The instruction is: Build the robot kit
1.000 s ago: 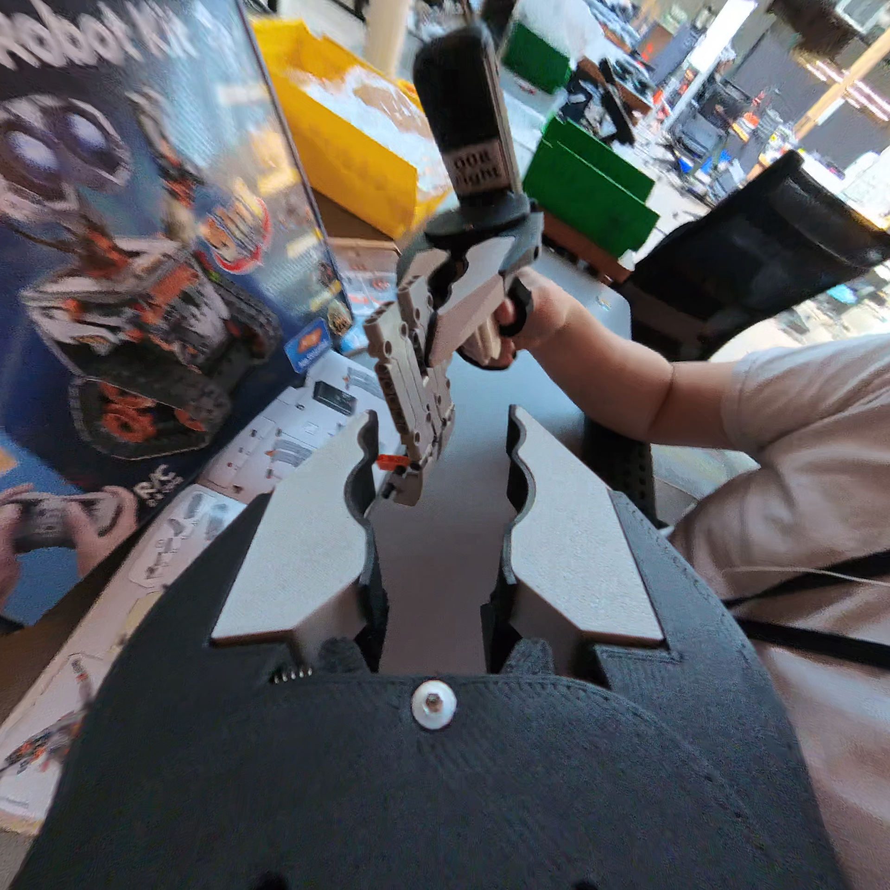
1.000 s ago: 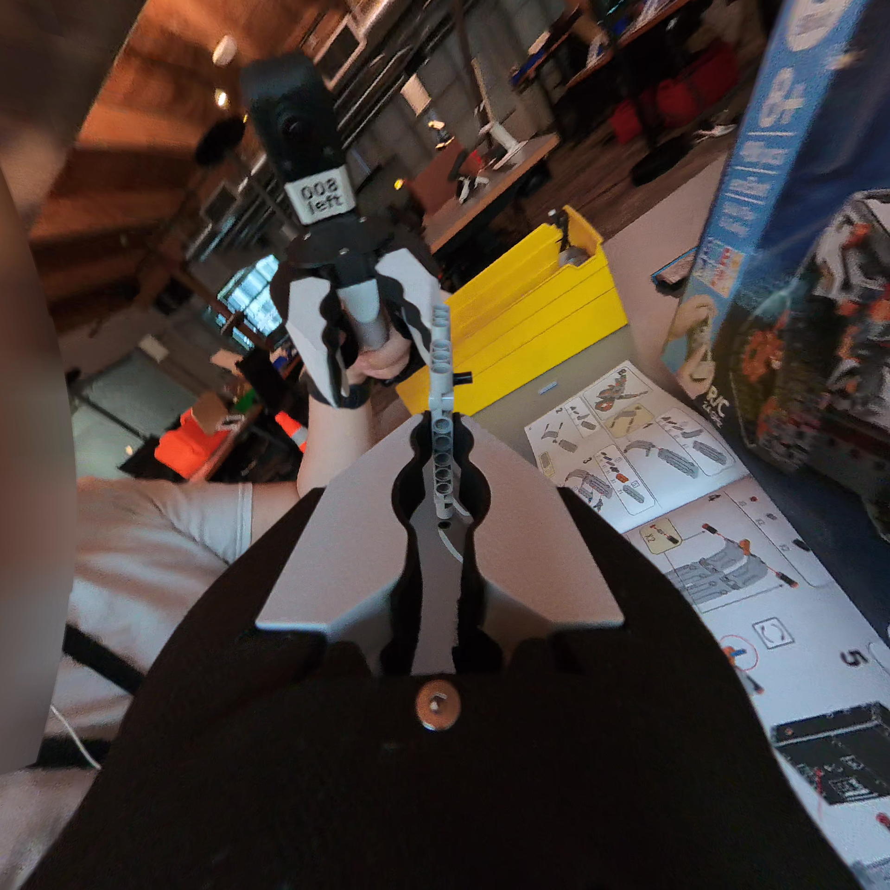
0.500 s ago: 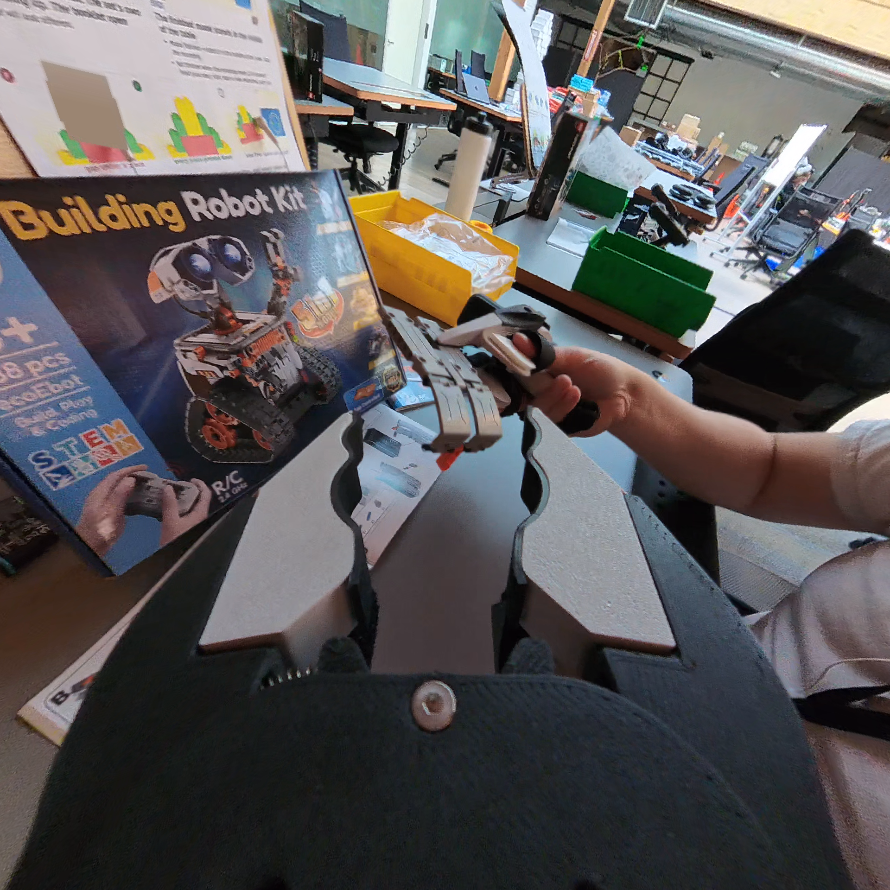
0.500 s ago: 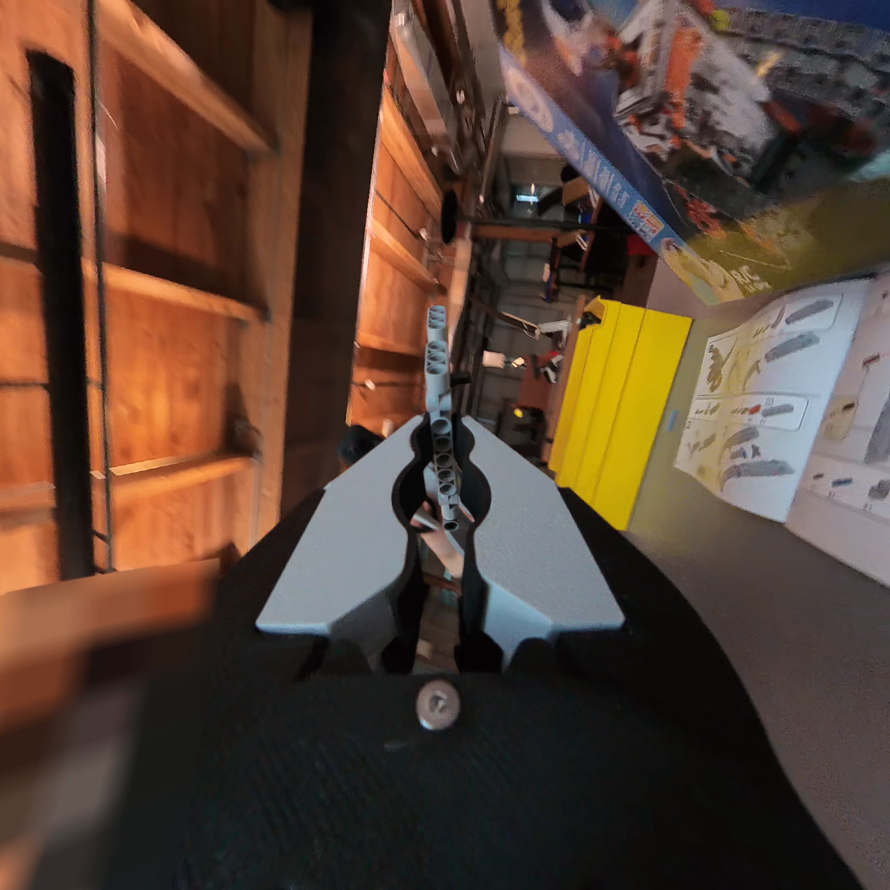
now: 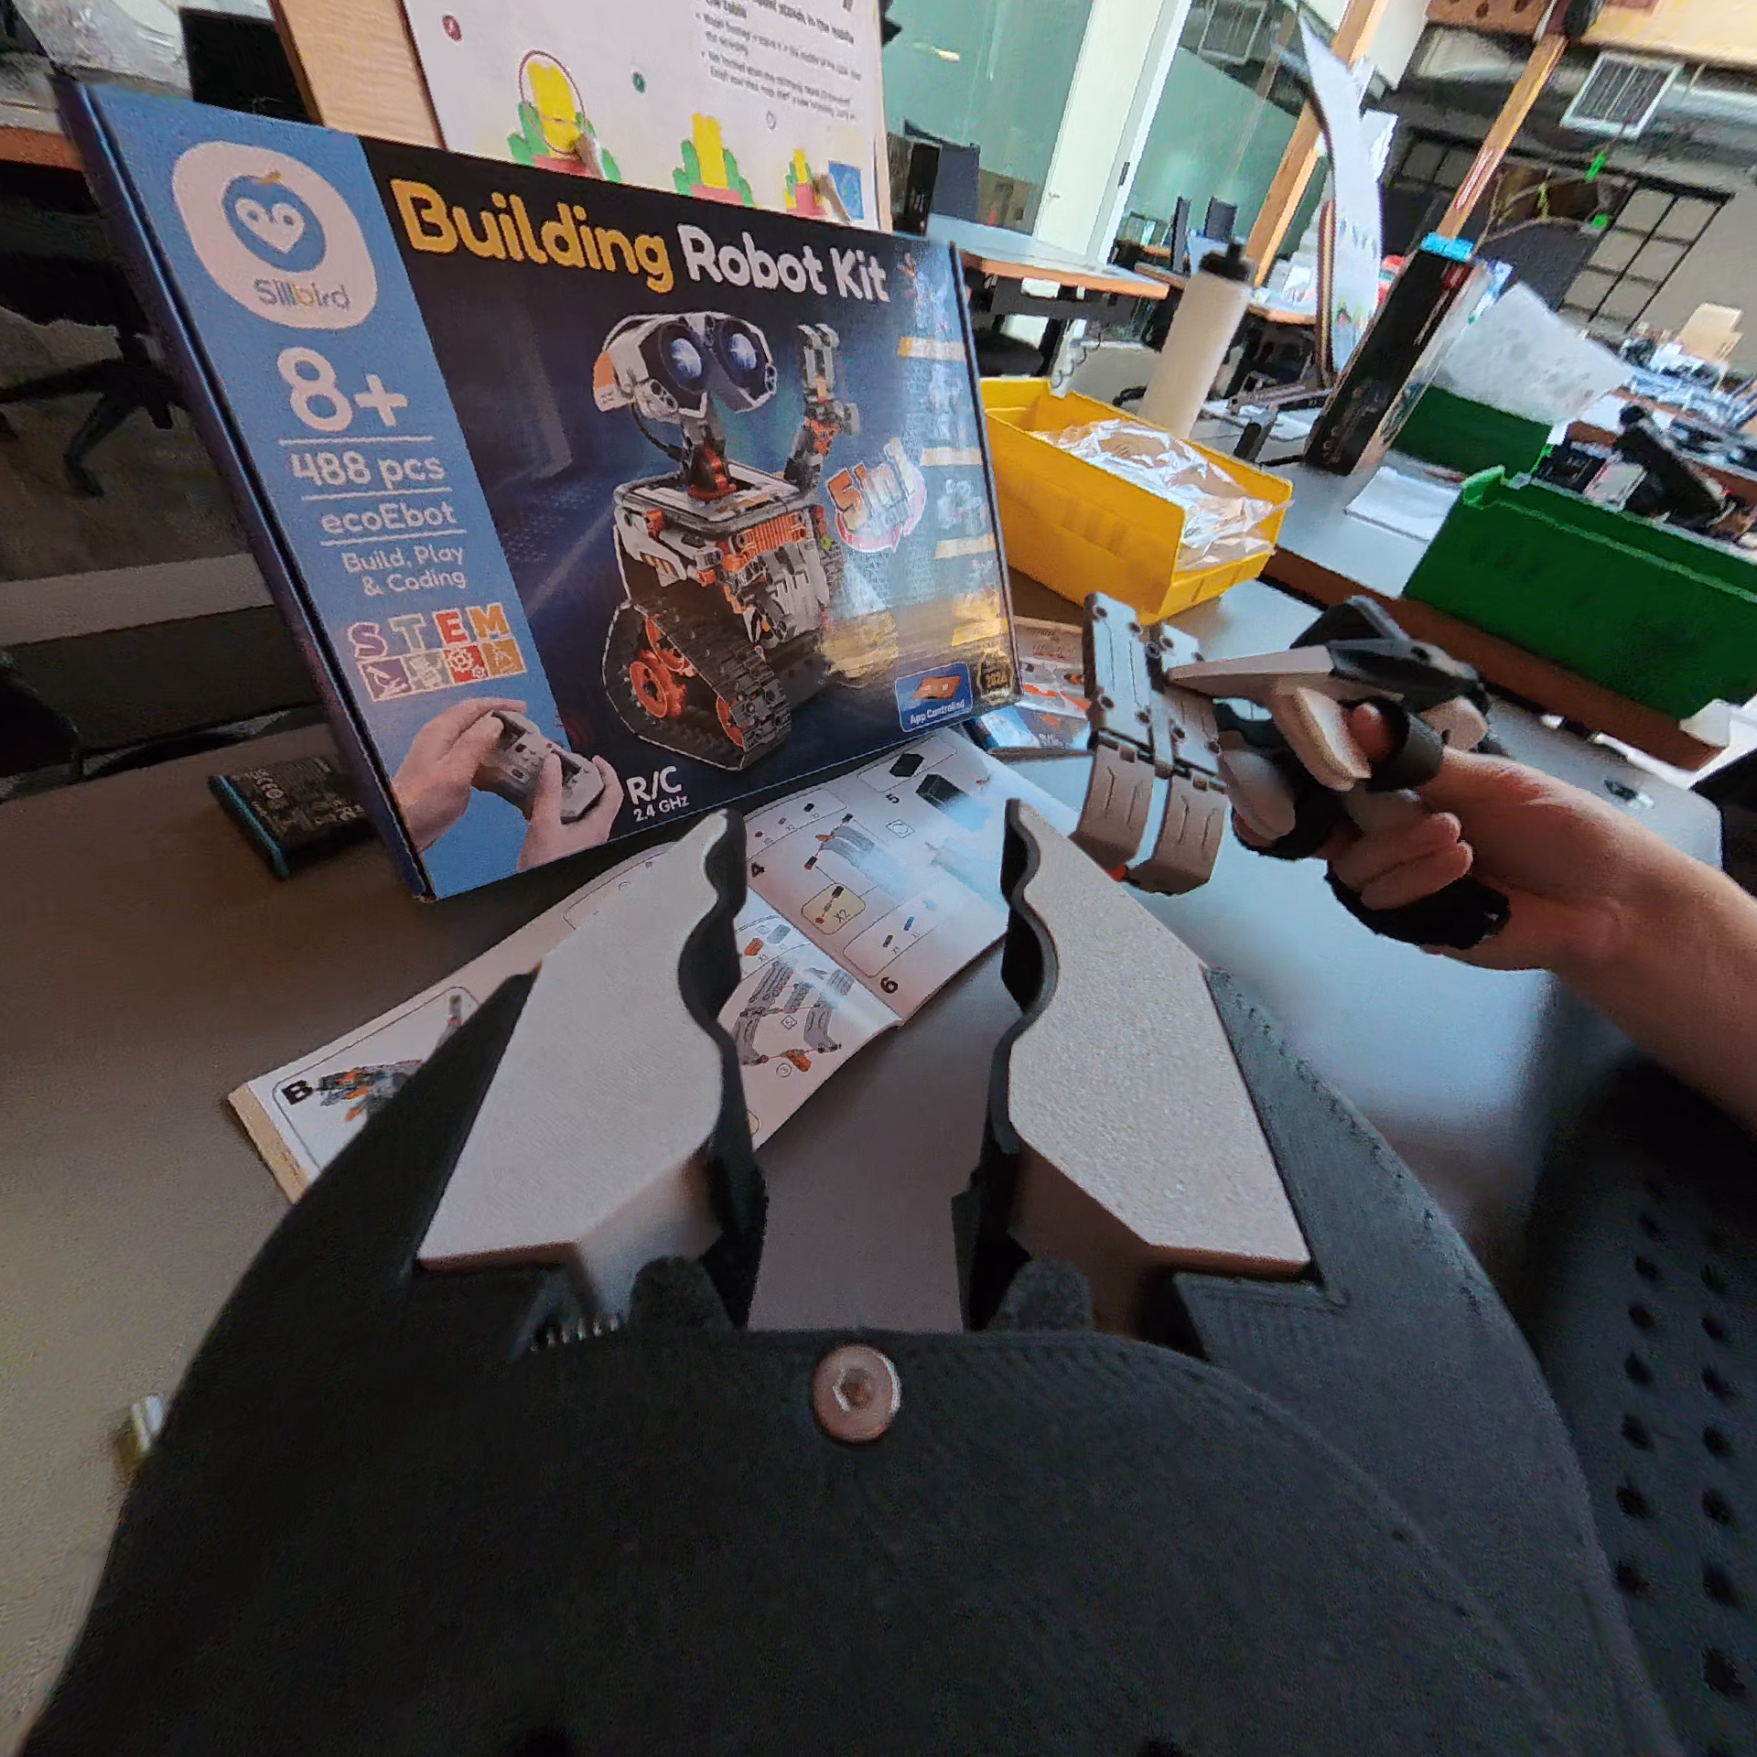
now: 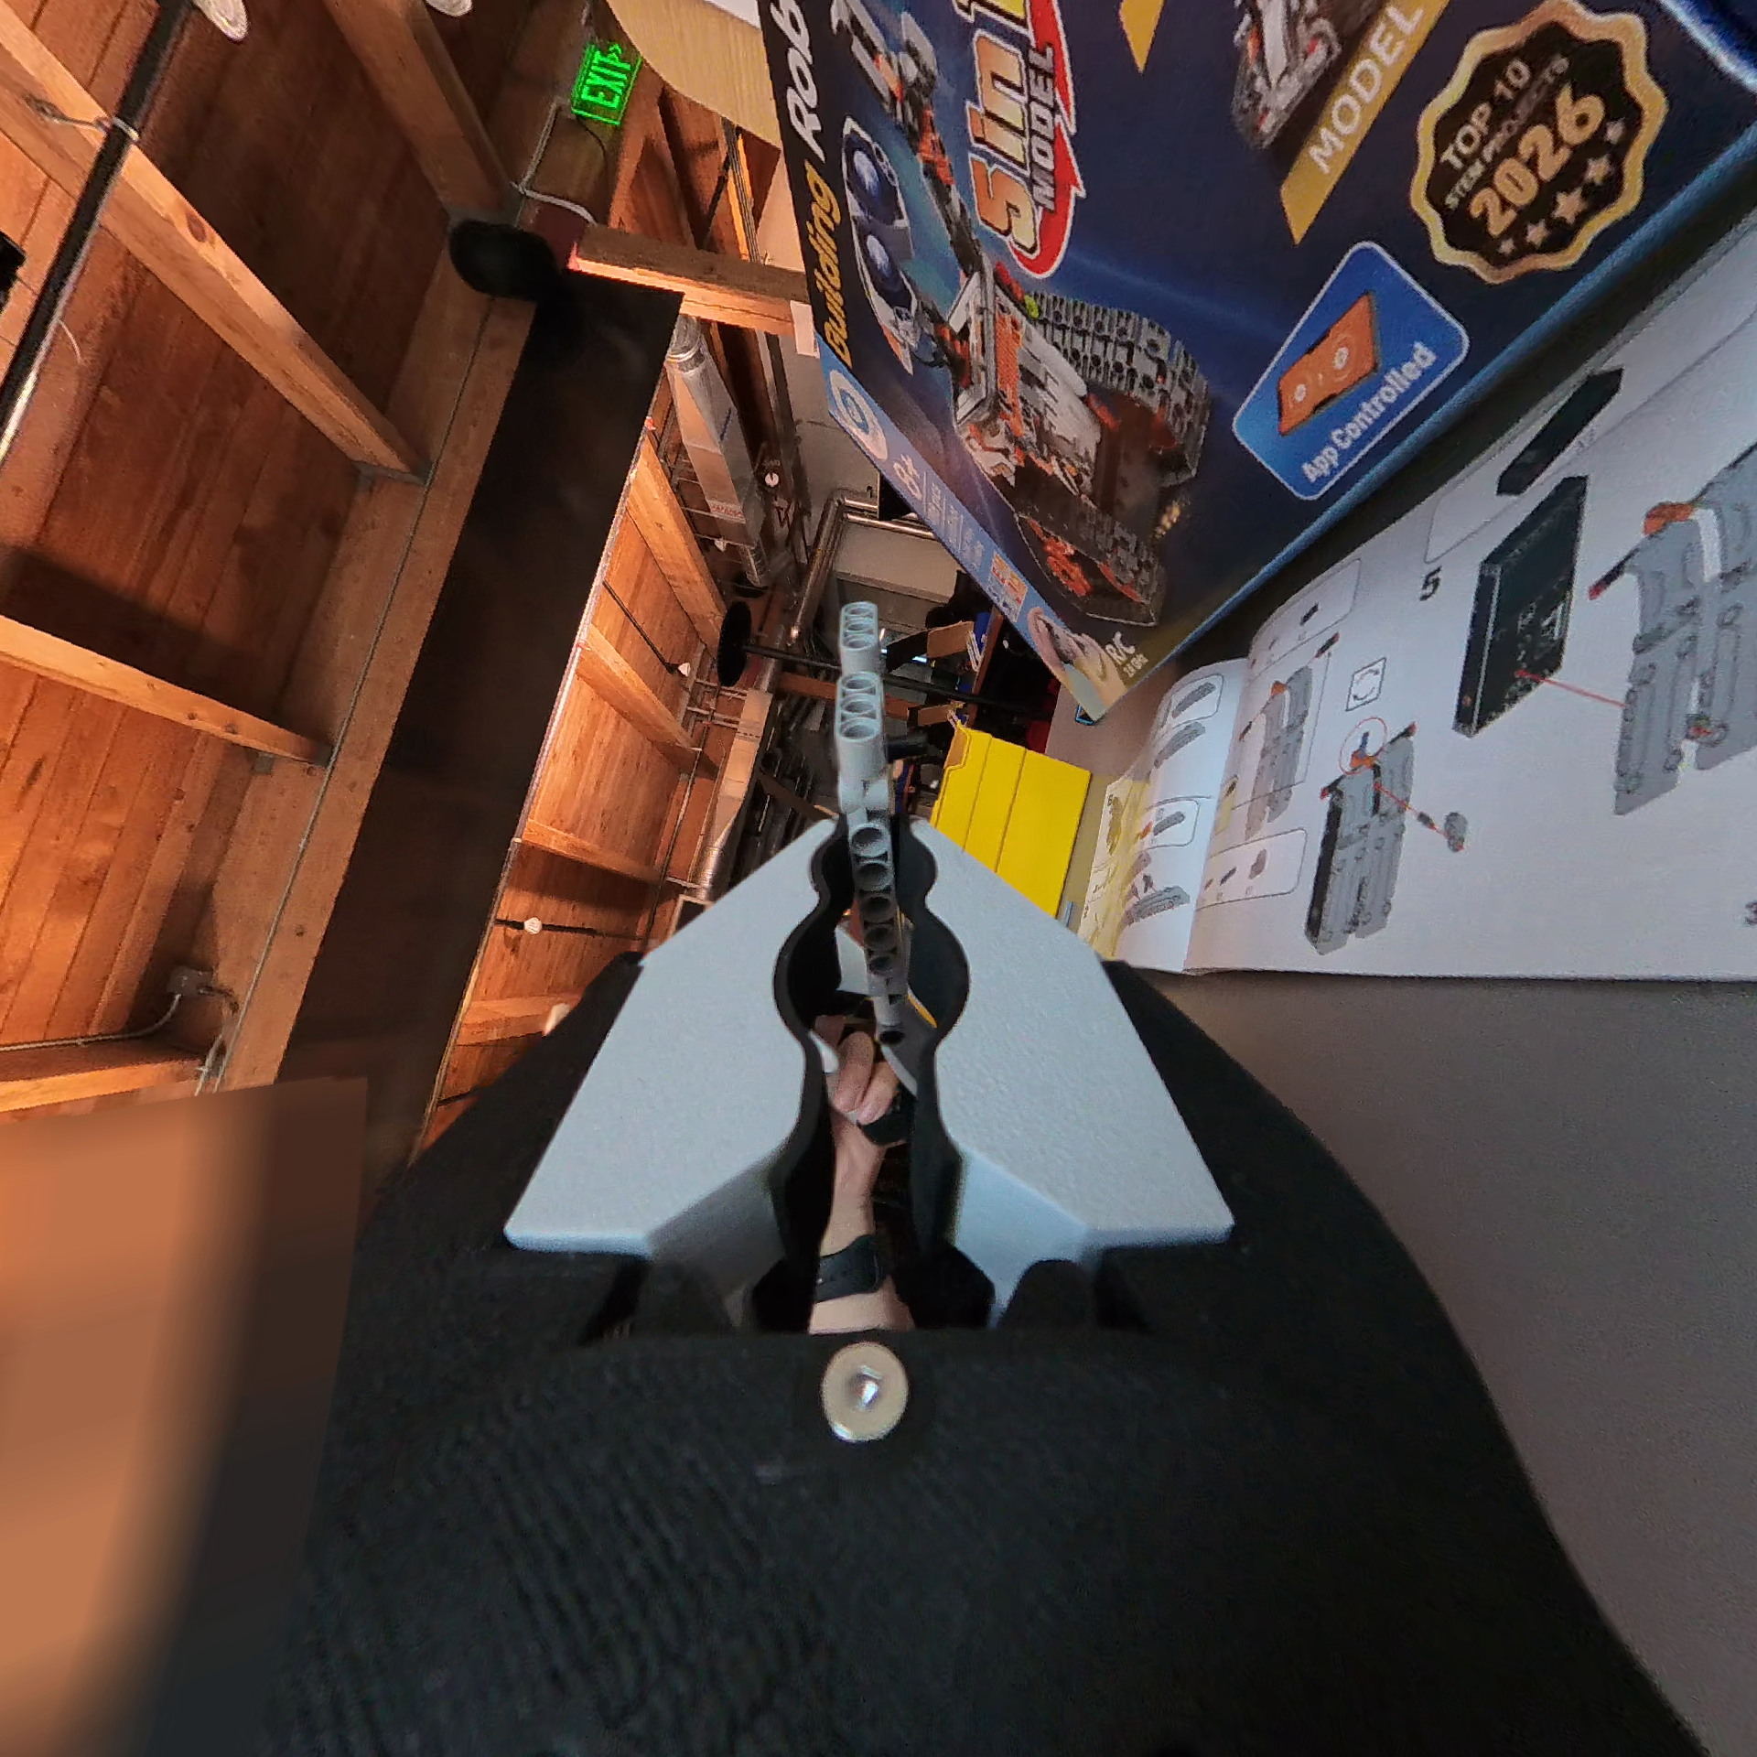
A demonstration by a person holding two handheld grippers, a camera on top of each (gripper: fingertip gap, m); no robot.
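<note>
Swung lower and rightward since the earlier frame, the grey brick assembly (image 5: 1146, 761), light, rigid, pin-jointed, is pinched edgewise by the right tongs (image 6: 870, 913); the left tongs (image 5: 870, 951) are held spread above the bench (image 5: 143, 998).

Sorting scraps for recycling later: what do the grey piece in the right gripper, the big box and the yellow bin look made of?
Grey piece: matte moulded plastic, with pin holes. Box: glossy printed cardboard, showing glare and folded edges. Yellow bin: smooth, likely rigid plastic.
</note>
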